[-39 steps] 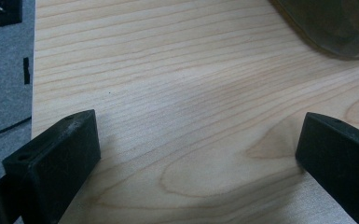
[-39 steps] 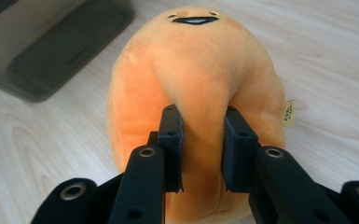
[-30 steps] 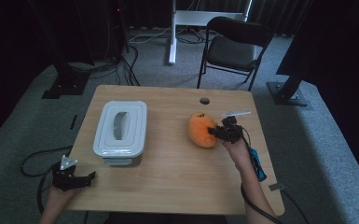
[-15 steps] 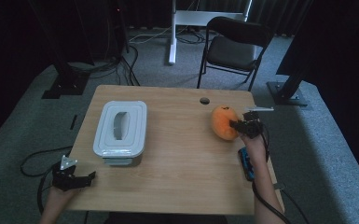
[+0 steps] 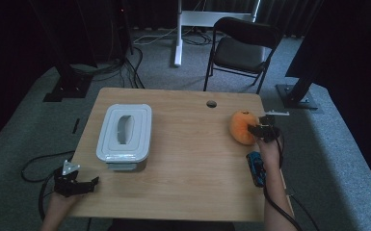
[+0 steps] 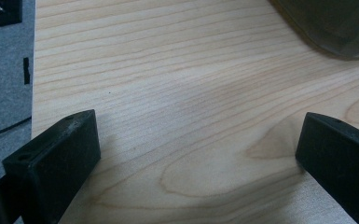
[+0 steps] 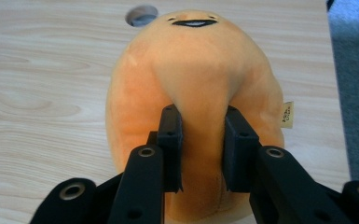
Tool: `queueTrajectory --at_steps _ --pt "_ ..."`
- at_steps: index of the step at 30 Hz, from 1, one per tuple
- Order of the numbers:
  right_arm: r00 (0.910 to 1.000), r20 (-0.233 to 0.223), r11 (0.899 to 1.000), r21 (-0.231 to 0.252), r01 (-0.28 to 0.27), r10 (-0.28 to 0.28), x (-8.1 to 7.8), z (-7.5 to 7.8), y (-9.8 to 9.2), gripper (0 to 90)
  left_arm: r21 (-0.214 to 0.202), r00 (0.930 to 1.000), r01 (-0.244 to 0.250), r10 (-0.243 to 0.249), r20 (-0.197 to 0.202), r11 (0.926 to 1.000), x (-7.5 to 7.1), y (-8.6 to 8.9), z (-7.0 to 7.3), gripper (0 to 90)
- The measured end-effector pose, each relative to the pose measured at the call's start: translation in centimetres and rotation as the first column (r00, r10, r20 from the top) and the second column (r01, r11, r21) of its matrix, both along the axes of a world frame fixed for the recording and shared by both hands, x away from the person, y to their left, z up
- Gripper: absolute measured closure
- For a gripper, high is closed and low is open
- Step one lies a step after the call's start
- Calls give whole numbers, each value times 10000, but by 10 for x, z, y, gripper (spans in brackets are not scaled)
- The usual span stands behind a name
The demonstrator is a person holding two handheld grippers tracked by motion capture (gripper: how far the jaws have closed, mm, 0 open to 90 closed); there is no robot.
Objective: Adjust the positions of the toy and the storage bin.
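An orange plush toy with a small stitched face lies near the right edge of the wooden table. My right gripper is shut on it, and in the right gripper view the pads pinch a fold of the plush toy at my right gripper. At the table's front left corner my left gripper is open, and in the left gripper view my left gripper has only bare wood between its jaws. A white lidded container sits on the left half of the table.
A round cable hole is in the table near the far edge. A black folding chair and a white stand are behind the table. Black stand bases sit on the grey carpet to each side. Cables trail on the floor.
My right gripper has carried the plush toy to the right, from mid-table toward the right edge. The left gripper has stayed where it was.
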State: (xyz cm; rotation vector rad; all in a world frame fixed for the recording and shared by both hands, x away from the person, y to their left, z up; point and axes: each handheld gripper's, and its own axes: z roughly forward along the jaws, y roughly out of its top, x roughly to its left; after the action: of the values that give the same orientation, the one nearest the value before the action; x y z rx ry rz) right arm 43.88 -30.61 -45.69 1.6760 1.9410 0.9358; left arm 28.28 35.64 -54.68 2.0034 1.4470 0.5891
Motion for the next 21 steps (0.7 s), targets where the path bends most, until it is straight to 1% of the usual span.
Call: queueTrajectory --at_steps 2,4,5,6,7,9,10,12,14,16,17,19,20,21 --pt "9999 -96 9997 -225 32 -34 0 -3 -2 707 1 10000 3 -3 -1 10000 0 0 0 1" --pt "9996 14 9995 -150 272 -271 -2 -3 -6 703 0 10000 3 -3 1 10000 0 0 0 1" --pt "9992 39 9992 -35 402 -402 -2 -4 -9 700 -1 10000 0 0 1 10000 0 0 0 1" --pt "9987 36 9986 -152 500 -499 -2 -5 -9 698 0 10000 2 -2 0 10000 0 0 0 1" --pt "9986 46 9985 -164 531 -530 -2 -7 -10 689 3 10000 2 -2 -3 10000 0 0 0 1" --pt "9985 -39 9983 187 552 -552 -2 -9 -12 663 -2 10000 1 -1 2 10000 0 0 0 1" --pt "9985 -71 9984 191 538 -537 -3 -9 -12 627 0 10000 1 -1 -3 10000 0 0 0 1" --pt "9992 -91 9984 395 404 -400 -3 -9 -13 564 1 10000 1 -1 -3 10000 0 0 0 1" --pt "9994 -106 9986 408 341 -337 -4 -8 -13 502 8 10000 4 -4 -3 10000 0 0 0 1" --pt "9992 -29 9986 344 406 -406 -6 -6 -13 456 4 10000 0 0 -4 10000 0 0 0 1" --pt "9990 9 9979 463 444 -445 -7 -5 -14 434 5 10000 8 -8 -5 10000 0 0 0 1" --pt "9984 142 9962 691 538 -549 -9 -3 -16 419 7 10000 27 -27 -7 10000 0 0 0 1" --pt "9984 142 9962 691 538 -549 -9 -3 -16 419 7 10000 27 -27 -7 10000 0 0 0 1" --pt "9980 282 9946 886 540 -567 -11 1 -18 374 2 10000 52 -52 -12 10000 1 0 0 1"
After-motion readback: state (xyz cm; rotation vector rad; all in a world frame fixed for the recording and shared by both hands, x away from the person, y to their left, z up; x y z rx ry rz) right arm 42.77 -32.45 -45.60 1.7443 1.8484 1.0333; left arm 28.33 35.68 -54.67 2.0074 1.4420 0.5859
